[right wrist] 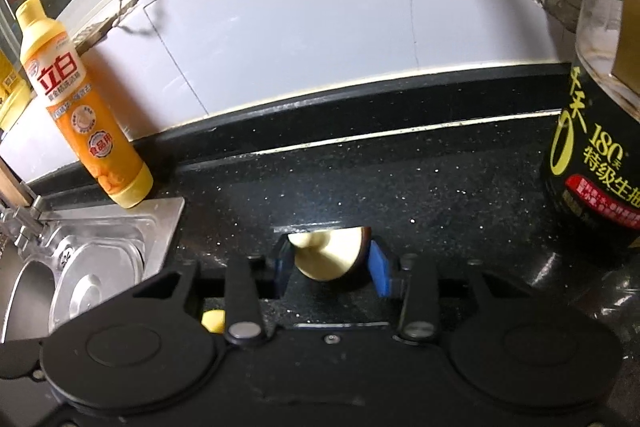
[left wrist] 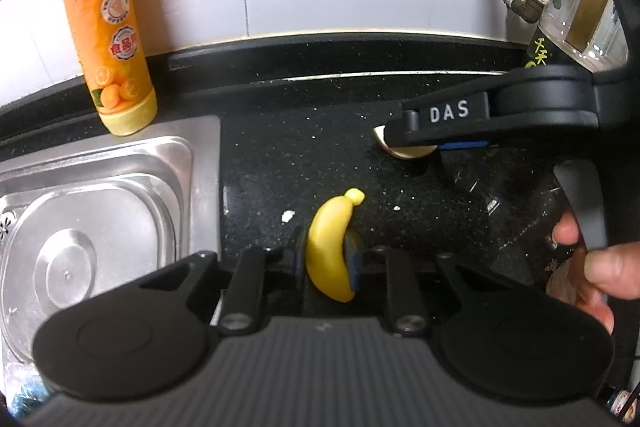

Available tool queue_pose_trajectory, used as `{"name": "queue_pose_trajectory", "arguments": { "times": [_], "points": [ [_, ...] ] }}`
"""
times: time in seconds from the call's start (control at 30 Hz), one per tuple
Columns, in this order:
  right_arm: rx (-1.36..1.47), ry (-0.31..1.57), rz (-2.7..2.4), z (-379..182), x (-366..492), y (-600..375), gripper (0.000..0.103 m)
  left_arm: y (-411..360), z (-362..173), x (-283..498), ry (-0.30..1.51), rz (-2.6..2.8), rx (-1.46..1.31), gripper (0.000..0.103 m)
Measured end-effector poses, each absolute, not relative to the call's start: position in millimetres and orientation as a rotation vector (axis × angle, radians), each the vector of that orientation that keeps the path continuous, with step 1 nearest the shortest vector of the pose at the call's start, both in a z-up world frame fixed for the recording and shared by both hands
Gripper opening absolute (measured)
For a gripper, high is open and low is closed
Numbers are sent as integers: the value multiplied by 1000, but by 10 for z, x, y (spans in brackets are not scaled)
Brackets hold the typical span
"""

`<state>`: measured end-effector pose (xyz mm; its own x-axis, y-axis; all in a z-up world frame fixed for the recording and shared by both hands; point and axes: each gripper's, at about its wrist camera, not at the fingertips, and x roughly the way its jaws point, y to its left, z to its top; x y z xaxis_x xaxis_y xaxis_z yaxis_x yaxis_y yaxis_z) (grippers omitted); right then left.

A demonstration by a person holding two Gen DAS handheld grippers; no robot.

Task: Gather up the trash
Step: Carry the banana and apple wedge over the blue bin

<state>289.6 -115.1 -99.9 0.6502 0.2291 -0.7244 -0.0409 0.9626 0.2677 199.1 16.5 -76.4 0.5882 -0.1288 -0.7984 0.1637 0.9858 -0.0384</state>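
My left tongs (left wrist: 326, 259) pinch the toy banana (left wrist: 330, 247) at six o'clock, while my right tongs (right wrist: 332, 265), spread, only straddle the pale wedge (right wrist: 330, 255) at center, so lifting now would leave it.

Black ribbed left gripper (left wrist: 326, 259) with blue pads; right gripper (left wrist: 404, 143) marked "DAS".
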Motion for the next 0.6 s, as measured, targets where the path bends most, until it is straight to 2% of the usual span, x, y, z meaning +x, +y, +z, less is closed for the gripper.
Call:
{"name": "queue_pose_trajectory", "arguments": {
  "times": [0.6],
  "points": [
    [250, 886, 209, -893, 2297, -1223, 39, 208, -610, 1744, 932, -173, 5, 20]
  ]
}}
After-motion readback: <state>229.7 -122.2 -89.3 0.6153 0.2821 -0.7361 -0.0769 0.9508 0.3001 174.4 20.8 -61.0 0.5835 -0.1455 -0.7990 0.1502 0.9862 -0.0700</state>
